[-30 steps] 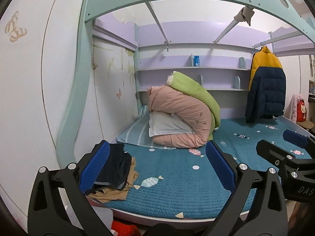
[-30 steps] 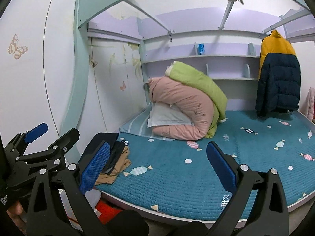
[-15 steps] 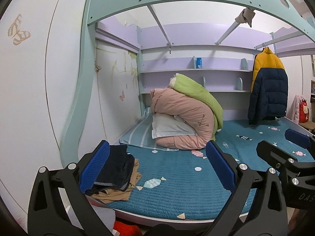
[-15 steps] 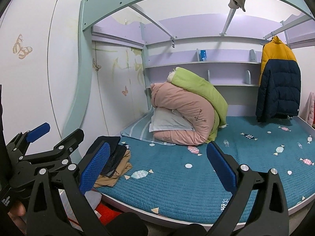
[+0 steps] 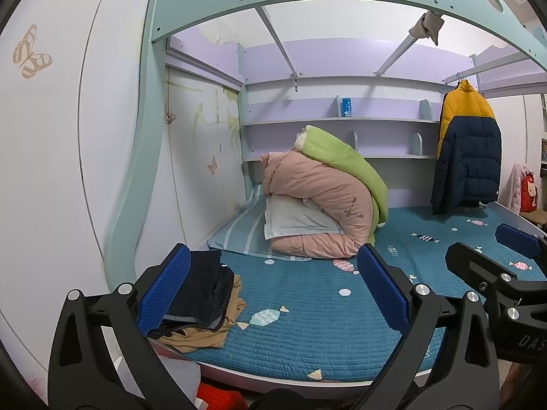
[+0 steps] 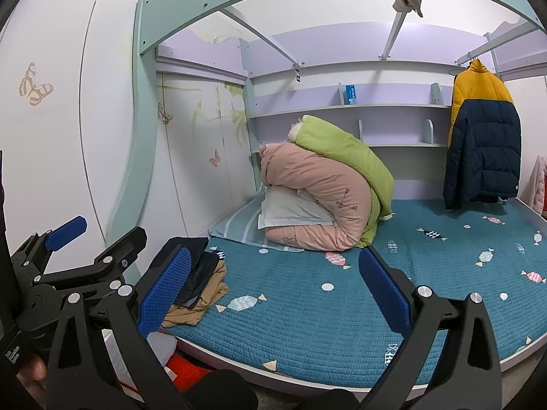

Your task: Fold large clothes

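Observation:
A stack of folded clothes (image 5: 201,297), dark navy on top and tan beneath, lies at the front left corner of the teal bed (image 5: 307,328); it also shows in the right wrist view (image 6: 198,287). My left gripper (image 5: 273,290) is open and empty, held off the bed's front edge, its left pad in front of the stack. My right gripper (image 6: 273,290) is open and empty beside it. Each gripper shows at the edge of the other's view.
A pink and green rolled duvet (image 5: 324,201) with a white pillow lies at the bed's back left. A yellow and navy puffer jacket (image 5: 468,150) hangs at the back right. Shelves (image 5: 342,119) line the back wall. The bunk frame (image 5: 143,157) stands left.
Both grippers have tilted slightly upward and pulled back a little; the scene sits lower in both views. Both stay open and empty. Nothing on the bed moved.

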Motion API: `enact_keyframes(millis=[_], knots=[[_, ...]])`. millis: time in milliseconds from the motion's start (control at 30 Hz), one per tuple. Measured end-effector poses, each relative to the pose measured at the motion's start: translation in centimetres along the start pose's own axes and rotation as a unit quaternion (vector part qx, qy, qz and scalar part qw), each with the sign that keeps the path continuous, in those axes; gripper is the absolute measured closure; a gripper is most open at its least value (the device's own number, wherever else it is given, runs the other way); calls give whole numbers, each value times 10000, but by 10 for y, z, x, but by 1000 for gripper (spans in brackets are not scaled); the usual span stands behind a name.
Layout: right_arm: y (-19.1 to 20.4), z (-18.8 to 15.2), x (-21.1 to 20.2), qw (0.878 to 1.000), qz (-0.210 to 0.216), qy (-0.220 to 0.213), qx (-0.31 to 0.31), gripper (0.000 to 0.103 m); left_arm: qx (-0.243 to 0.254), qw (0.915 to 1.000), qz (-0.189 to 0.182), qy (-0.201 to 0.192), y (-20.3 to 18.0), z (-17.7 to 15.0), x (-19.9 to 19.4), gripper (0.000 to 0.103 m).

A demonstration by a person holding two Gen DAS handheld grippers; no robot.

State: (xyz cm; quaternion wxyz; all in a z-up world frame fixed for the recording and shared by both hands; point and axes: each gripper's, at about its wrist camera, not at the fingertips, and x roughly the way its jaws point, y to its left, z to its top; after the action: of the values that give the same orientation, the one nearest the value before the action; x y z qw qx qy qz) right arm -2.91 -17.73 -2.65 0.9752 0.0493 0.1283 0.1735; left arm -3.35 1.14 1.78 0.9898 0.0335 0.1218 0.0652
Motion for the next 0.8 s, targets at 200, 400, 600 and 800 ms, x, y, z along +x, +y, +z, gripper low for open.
enact_keyframes(millis=[200,400,600,800], knots=[[0,1,1,10000,30,25,-12,8,-26,10000,49,21,2,-1,2,5],[4,2,1,10000,59,43,-45,8,-59,10000,66,26,5,0,5,5],[3,2,1,10000,63,43,-49,8,-62,9999,79,12,5,-1,4,5],[4,2,1,10000,59,37,-52,8,-79,9999,92,2,6,-2,2,5]])
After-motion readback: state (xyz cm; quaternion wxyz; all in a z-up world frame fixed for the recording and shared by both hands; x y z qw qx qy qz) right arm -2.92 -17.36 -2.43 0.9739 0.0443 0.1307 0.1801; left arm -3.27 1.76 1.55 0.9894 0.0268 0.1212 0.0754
